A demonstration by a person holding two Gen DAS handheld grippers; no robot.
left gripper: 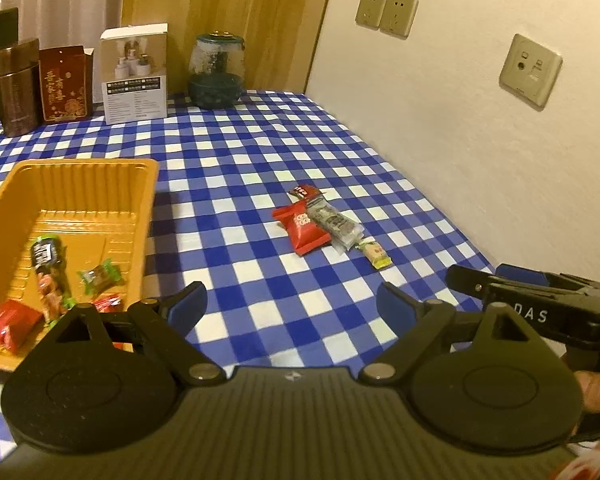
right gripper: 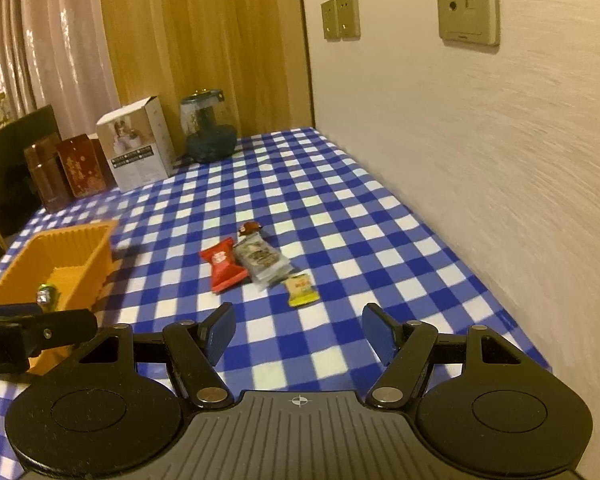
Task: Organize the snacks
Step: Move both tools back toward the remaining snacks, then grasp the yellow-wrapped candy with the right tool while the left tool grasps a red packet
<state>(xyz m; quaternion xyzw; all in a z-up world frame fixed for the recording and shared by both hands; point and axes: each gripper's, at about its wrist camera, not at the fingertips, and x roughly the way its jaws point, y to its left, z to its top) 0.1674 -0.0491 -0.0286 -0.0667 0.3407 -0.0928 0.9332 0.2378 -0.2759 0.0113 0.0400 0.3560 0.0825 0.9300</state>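
Note:
An orange tray (left gripper: 88,168) at the left holds several snacks: a long dark-and-green packet (left gripper: 48,268), a green-ended candy (left gripper: 100,276) and red packets (left gripper: 8,324). On the checked cloth lie a red packet (left gripper: 306,228), a clear grey packet (left gripper: 336,222), a small dark red packet (left gripper: 304,191) and a small yellow packet (left gripper: 376,255). The same pile shows in the right wrist view: red packet (right gripper: 222,266), grey packet (right gripper: 264,262), yellow packet (right gripper: 301,289). My left gripper (left gripper: 290,306) is open and empty beside the tray. My right gripper (right gripper: 298,332) is open and empty just short of the yellow packet.
At the back stand a brown canister (left gripper: 16,88), a red box (left gripper: 66,84), a white box (left gripper: 134,76) and a glass jar (left gripper: 216,70). A wall with sockets (left gripper: 530,68) runs along the table's right edge. The tray also shows in the right wrist view (right gripper: 96,252).

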